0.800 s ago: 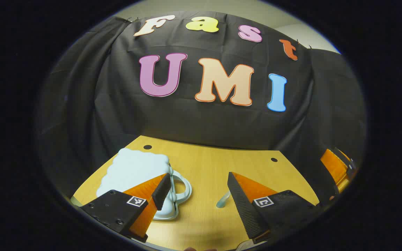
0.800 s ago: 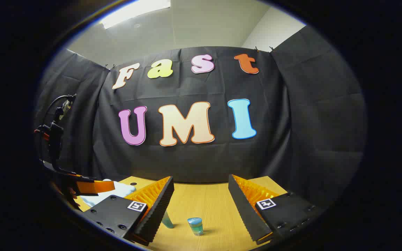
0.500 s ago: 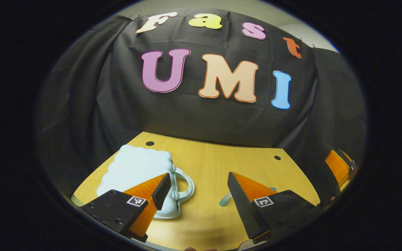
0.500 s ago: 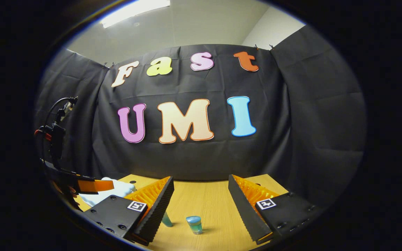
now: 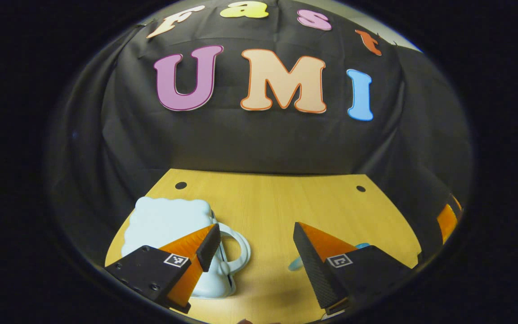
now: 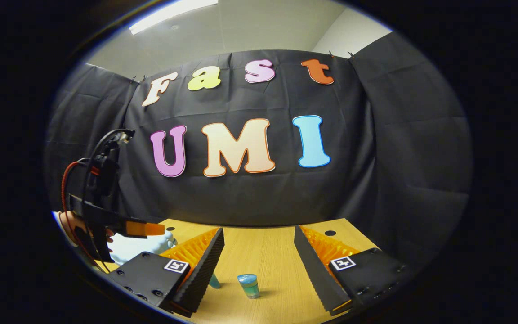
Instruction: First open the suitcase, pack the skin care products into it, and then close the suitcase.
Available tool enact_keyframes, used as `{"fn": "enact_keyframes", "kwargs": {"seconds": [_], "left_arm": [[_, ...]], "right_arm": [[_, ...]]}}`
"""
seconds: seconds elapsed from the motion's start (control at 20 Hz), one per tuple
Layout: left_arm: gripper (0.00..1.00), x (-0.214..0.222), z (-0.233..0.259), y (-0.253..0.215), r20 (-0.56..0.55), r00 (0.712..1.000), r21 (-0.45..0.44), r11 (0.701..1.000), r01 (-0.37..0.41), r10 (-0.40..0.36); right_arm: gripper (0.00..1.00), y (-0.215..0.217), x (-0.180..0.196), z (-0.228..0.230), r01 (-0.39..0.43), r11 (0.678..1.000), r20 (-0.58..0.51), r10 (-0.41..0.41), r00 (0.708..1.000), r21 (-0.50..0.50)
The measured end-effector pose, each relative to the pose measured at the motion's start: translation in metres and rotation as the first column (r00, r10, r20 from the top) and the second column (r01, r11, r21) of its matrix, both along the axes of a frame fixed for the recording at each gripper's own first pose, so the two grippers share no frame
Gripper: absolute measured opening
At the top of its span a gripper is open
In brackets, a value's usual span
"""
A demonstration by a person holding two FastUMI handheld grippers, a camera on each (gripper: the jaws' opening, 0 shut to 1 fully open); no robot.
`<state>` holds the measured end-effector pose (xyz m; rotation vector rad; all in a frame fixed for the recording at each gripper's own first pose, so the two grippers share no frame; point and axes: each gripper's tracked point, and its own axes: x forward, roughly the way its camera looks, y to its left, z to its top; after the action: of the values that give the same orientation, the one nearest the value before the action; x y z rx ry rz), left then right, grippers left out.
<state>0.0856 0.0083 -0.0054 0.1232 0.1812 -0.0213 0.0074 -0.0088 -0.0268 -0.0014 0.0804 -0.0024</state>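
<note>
A pale blue cloud-shaped suitcase [image 5: 169, 218] lies flat on the wooden table [image 5: 281, 202], its lid down and its loop handle [image 5: 237, 245] pointing right. My left gripper [image 5: 255, 237] hangs open just above and to the right of that handle. A pale tube [image 5: 295, 263] peeks out behind its right finger. In the right gripper view a small blue jar [image 6: 249, 285] stands on the table between the fingers of my open right gripper [image 6: 259, 240]. A teal tube [image 6: 214, 281] is partly hidden by its left finger. The suitcase [image 6: 144, 246] sits at the far left, under the left gripper [image 6: 144, 229].
Black cloth walls close the table at the back and on both sides. Two small dark holes [image 5: 180, 185] [image 5: 360, 188] mark the table's far corners. A hand [image 6: 66, 225] and red cable come with the left gripper. The right gripper's edge [image 5: 447, 220] shows at far right.
The left gripper has moved forward and tipped down over the table, nearer the suitcase handle. The right gripper has barely shifted. Both stay open.
</note>
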Motion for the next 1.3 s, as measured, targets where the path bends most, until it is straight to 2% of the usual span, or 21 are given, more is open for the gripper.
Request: {"fn": "enact_keyframes", "kwargs": {"seconds": [0.15, 0.3, 0.55, 0.75, 0.8, 0.9, 1.1, 1.3], "left_arm": [[0.95, 0.027, -0.002, 0.011, -0.056, 0.998, 0.06, 0.998, -0.027, 0.03], [0.95, 0.055, -0.021, 0.011, -0.169, 0.985, 0.031, 0.999, -0.032, 0.037], [0.93, 0.08, -0.058, 0.019, -0.368, 0.927, -0.004, 0.997, -0.076, 0.069], [0.91, 0.09, -0.087, 0.028, -0.495, 0.864, 0.002, 0.995, -0.105, 0.092], [0.85, 0.091, -0.094, 0.032, -0.521, 0.848, 0.012, 0.994, -0.112, 0.102], [0.81, 0.095, -0.105, 0.037, -0.562, 0.82, 0.021, 0.992, -0.122, 0.112], [0.71, 0.097, -0.122, 0.039, -0.611, 0.782, 0.007, 0.989, -0.151, 0.124], [0.54, 0.094, -0.141, 0.043, -0.67, 0.73, -0.016, 0.98, -0.198, 0.137]], "right_arm": [[0.98, -0.005, 0.003, -0.008, 0.005, 1.0, -0.027, -0.005, 1.0, 0.002], [0.98, -0.007, 0.008, -0.017, 0.003, 1.0, -0.058, -0.002, 0.998, 0.018], [0.98, -0.01, 0.014, -0.026, -0.004, 1.0, -0.09, 0.005, 0.996, 0.018], [0.98, -0.015, 0.015, -0.036, 0.001, 1.0, -0.121, 0.0, 0.993, 0.013], [0.98, -0.016, 0.014, -0.038, 0.005, 1.0, -0.126, -0.004, 0.992, 0.012], [0.96, -0.02, 0.014, -0.041, 0.013, 1.0, -0.134, -0.011, 0.991, 0.015], [0.98, -0.028, 0.013, -0.043, 0.028, 0.999, -0.139, -0.024, 0.99, 0.026], [0.98, -0.035, 0.009, -0.044, 0.044, 0.998, -0.144, -0.038, 0.989, 0.037]]}}
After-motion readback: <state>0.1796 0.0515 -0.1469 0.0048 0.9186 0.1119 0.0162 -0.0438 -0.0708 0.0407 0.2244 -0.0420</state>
